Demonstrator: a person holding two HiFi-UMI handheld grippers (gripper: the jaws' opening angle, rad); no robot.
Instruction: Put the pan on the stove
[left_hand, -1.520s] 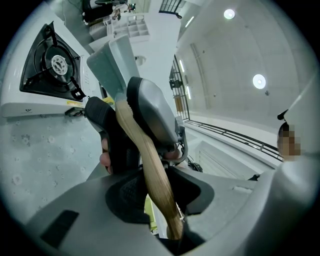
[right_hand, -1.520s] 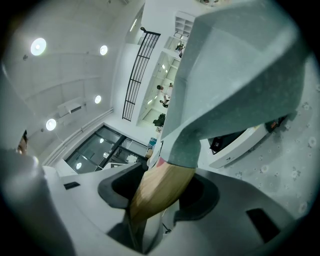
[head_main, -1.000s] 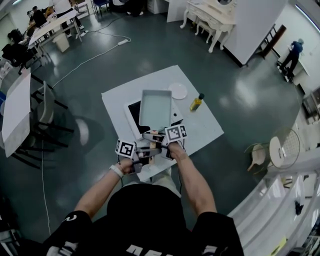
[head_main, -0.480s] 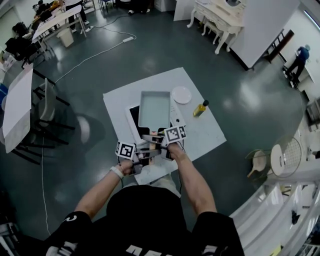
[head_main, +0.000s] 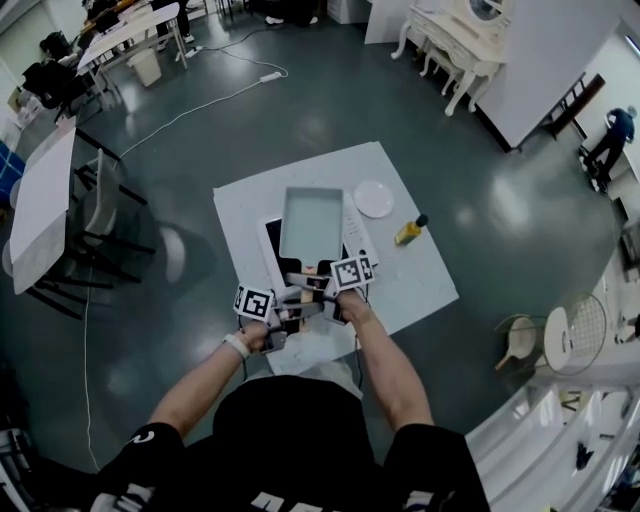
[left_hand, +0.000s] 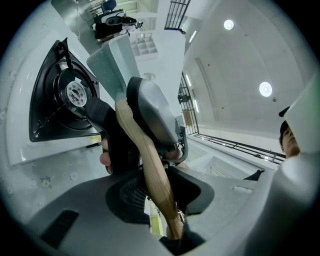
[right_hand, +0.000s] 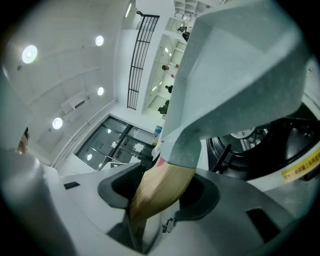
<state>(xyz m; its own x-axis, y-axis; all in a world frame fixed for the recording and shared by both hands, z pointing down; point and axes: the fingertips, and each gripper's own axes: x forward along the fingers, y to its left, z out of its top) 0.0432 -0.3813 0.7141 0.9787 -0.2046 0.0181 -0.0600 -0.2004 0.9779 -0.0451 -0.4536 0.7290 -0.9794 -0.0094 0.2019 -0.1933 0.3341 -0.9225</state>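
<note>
Near the middle of the white table, toward its near edge: white stove with a black burner top. Over the stove: square grey pan, carried aloft, underside apart from the burner in the right gripper view. Wooden handle pointing back toward the near edge. Left gripper: jaws clamped on the wooden handle at its rear end. Right gripper: jaws clamped on the same handle farther forward, just where it meets the pan body. Toward the far right edge: round white plate, apart from the stove. Near the right edge: small bottle of yellow liquid with a dark cap, just beyond the plate.
</note>
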